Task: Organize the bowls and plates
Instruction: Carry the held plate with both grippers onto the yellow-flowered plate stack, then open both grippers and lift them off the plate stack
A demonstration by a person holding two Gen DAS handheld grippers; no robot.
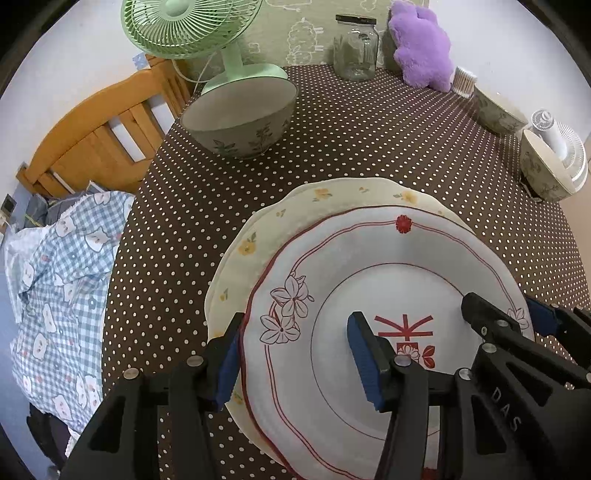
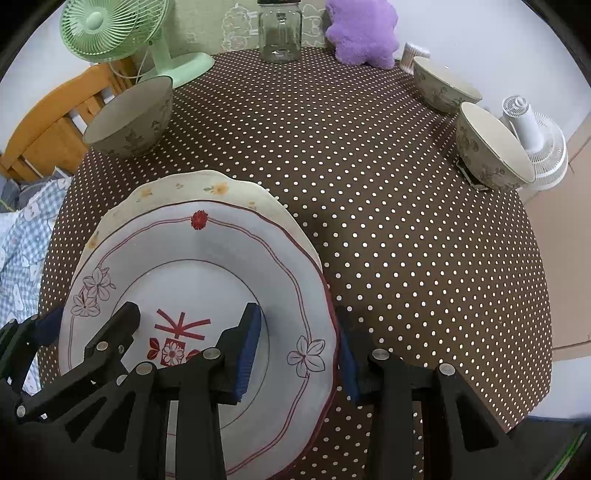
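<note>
A white plate with red trim (image 1: 369,266) (image 2: 207,258) lies on a cream plate with yellow flowers (image 1: 266,225) (image 2: 177,188) at the table's near edge. My left gripper (image 1: 295,354) is open, its fingers straddling the white plate's left rim. My right gripper (image 2: 299,354) is open, straddling the plate's right rim. Each gripper shows in the other's view: the right gripper (image 1: 509,317), the left gripper (image 2: 88,317). A grey floral bowl (image 1: 240,118) (image 2: 129,118) stands at the far left. Two floral bowls (image 1: 498,110) (image 1: 546,166) (image 2: 443,85) (image 2: 491,147) stand at the far right.
The round table has a brown polka-dot cloth (image 1: 369,147) (image 2: 369,184). At the back stand a green fan (image 1: 192,29) (image 2: 110,29), a glass jar (image 1: 356,48) (image 2: 279,29), a purple plush (image 1: 421,48) (image 2: 362,29) and a white fan (image 1: 561,147) (image 2: 532,140). A wooden chair (image 1: 103,125) and checked cloth (image 1: 62,280) are left.
</note>
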